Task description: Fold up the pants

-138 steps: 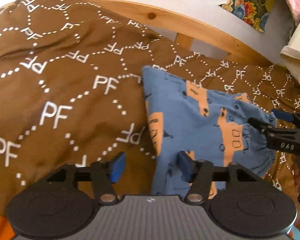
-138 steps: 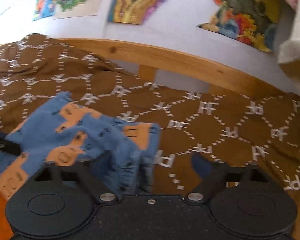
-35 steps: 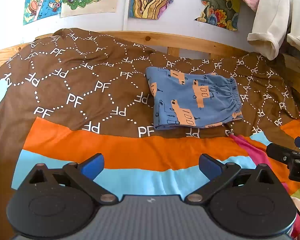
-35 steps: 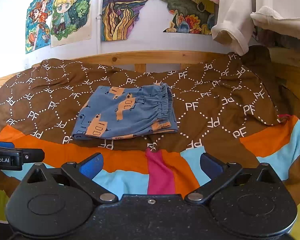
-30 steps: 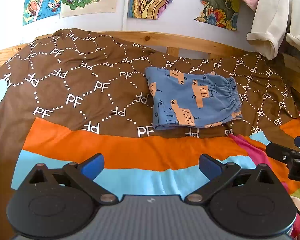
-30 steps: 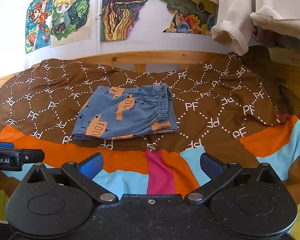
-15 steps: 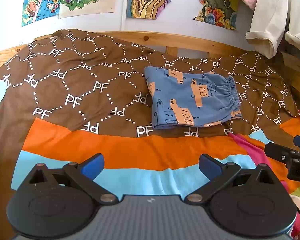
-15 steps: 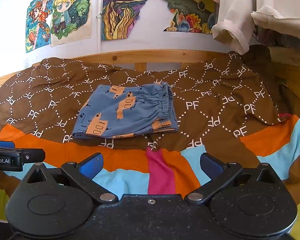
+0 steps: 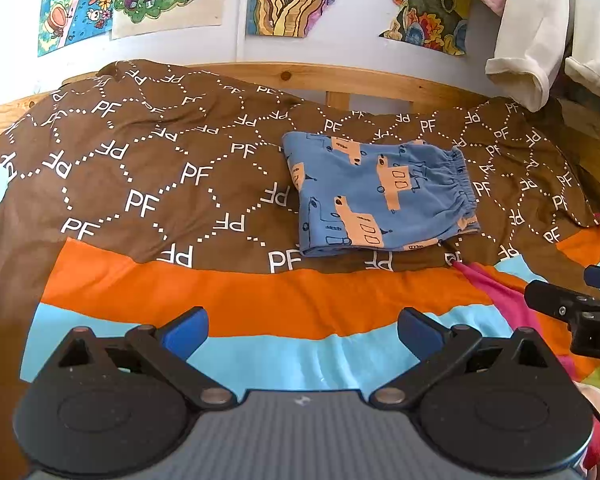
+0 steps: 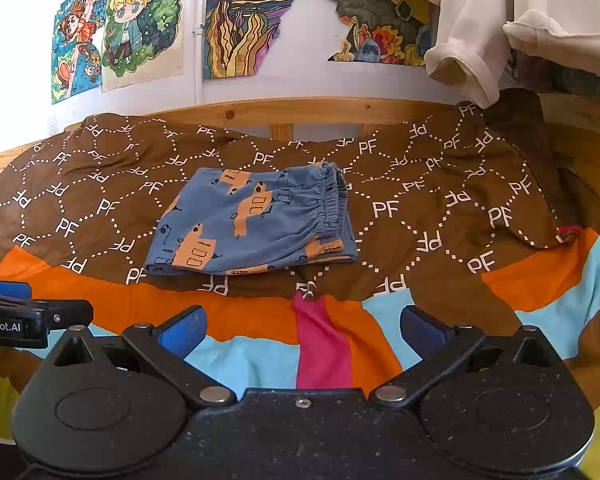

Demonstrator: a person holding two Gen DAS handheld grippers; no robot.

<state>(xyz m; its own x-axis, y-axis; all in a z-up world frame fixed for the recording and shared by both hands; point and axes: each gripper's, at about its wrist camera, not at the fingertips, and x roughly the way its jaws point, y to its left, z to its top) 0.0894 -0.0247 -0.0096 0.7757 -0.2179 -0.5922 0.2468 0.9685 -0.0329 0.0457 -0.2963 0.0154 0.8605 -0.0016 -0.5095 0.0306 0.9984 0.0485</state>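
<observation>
The blue pants (image 9: 380, 196) with orange vehicle prints lie folded into a flat rectangle on the brown "PF" bedspread (image 9: 148, 168), waistband to the right. They also show in the right wrist view (image 10: 256, 224). My left gripper (image 9: 302, 326) is open and empty, held well back over the striped part of the cover. My right gripper (image 10: 300, 326) is open and empty, also held back. Each gripper shows at the edge of the other's view: the right one (image 9: 572, 308), the left one (image 10: 24, 312).
A wooden bed rail (image 9: 364, 80) runs behind the bedspread under a wall with colourful posters (image 10: 252, 16). White and pink clothes (image 10: 480, 28) hang at the upper right. Orange, light-blue and pink stripes (image 10: 320, 340) cover the near part of the bed.
About 4.6 s ago both grippers were at the pants, folding them. In the last second both stay pulled back and open; the pants lie still.
</observation>
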